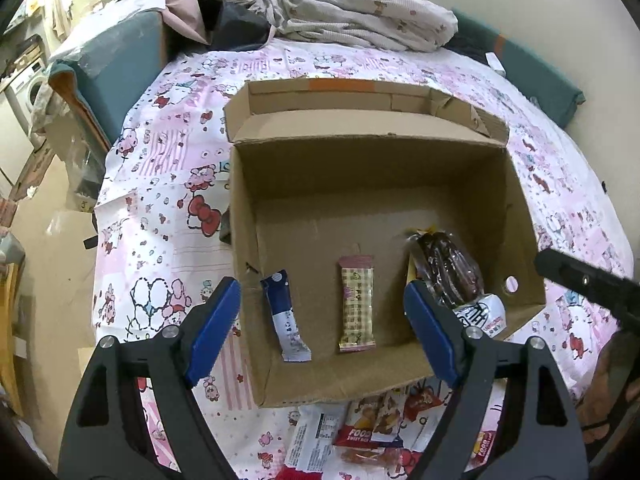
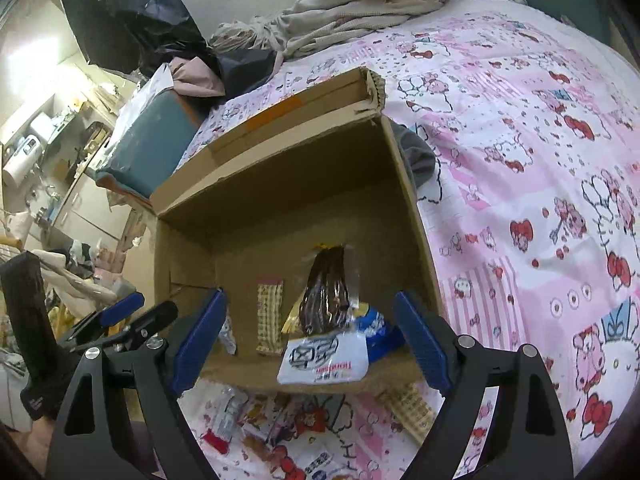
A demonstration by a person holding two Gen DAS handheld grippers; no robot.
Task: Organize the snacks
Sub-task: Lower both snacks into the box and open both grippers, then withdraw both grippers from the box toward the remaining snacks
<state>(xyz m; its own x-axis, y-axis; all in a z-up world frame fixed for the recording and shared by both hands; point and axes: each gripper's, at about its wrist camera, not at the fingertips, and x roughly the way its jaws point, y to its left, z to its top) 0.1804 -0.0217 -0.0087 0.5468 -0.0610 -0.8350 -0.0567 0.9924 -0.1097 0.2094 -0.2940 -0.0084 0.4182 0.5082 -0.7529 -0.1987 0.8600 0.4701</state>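
Hovering with jaws apart and empty over the cardboard box, both the left gripper and right gripper have the loose snack packets lying below and behind their fingertips, slightly nearer the left.

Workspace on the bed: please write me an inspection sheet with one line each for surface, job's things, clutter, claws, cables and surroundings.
Surface: bedsheet with a pink cartoon print.
Job's things: open box on the sheet; inside lie a blue-white packet, a beige bar, a dark bag and a white packet. Loose snacks lie on the sheet in front of the box.
Clutter: crumpled bedding behind the box.
Claws: left claw open and empty; right claw open and empty.
Cables: nothing seen.
Surroundings: teal cushion beside the bed; washing machine far off.
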